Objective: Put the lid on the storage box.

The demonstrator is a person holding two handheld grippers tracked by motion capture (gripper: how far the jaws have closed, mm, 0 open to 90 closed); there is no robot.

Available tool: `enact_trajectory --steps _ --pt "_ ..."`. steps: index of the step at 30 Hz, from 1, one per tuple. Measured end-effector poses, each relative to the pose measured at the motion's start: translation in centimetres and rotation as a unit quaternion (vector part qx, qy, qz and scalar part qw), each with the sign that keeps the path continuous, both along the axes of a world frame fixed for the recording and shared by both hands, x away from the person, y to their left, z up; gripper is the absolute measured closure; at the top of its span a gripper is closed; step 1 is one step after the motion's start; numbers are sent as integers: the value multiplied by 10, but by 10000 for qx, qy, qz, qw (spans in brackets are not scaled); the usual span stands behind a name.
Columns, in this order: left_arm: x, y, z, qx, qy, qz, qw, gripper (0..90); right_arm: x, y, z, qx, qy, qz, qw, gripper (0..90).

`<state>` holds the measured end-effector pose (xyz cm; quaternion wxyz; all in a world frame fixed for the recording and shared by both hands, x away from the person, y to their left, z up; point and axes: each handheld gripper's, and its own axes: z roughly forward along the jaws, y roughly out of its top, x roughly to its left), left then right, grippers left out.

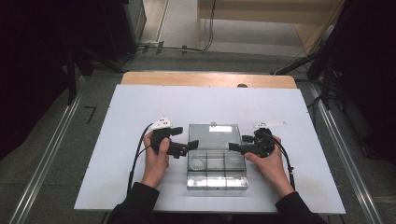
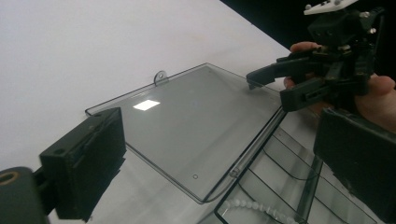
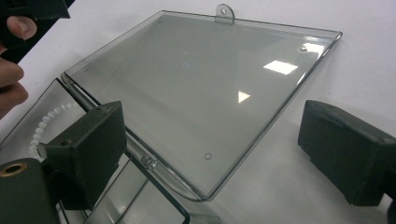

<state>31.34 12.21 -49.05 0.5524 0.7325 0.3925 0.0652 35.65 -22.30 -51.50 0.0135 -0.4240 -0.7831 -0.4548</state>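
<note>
A clear plastic compartment box (image 1: pixel 216 170) is seen at the centre of the white table (image 1: pixel 140 107), toward its 6 o'clock edge, with its transparent lid (image 1: pixel 215 136) folded fully back and laid flat at the box's 12 o'clock side. A string of white beads (image 1: pixel 198 162) is held in the compartment at the box's 9 o'clock corner; the neighbouring compartments are divided by clear walls. The left gripper (image 1: pixel 190 145) is poised at the box's 9 o'clock side, just beside the lid hinge, its jaws spread apart with nothing between them. The right gripper (image 1: pixel 232 147) is stationed at the 3 o'clock side, its jaws also apart, spanning the lid's near corner without being pressed on it. Each gripper is gripped by a hand in a dark sleeve. Beyond the table's 12 o'clock edge, a wooden strip (image 1: pixel 208 79) and floor cables (image 1: pixel 177 47) are visible.
</note>
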Motion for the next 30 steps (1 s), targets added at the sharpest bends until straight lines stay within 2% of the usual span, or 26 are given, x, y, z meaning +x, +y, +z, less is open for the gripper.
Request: enact_trajectory --steps 5,7,8,9,11,18,27,30 --pt "5 -2 -6 90 259 75 9996 43 0 0 0 22 5 -25 10000 89" --pt "6 -2 -7 60 317 61 9995 47 0 -1 0 38 26 -58 10000 105" --pt "7 -4 -8 72 359 140 9992 54 0 -1 0 30 25 -80 10000 111" --pt "7 -4 -9 122 406 235 9988 66 0 0 -1 29 32 -102 9999 115" --pt "9 -5 -11 87 522 326 9981 96 0 0 -1 37 45 -121 9999 119" --pt "13 -9 -19 158 858 495 9950 169 0 -1 -1 75 113 -160 9998 127" --pt "16 -15 -26 133 1094 564 9923 268 -1 -2 -2 174 185 -170 9995 162" --pt "17 -16 -27 167 1158 701 9907 307 -1 -2 -2 206 206 -165 9994 181"
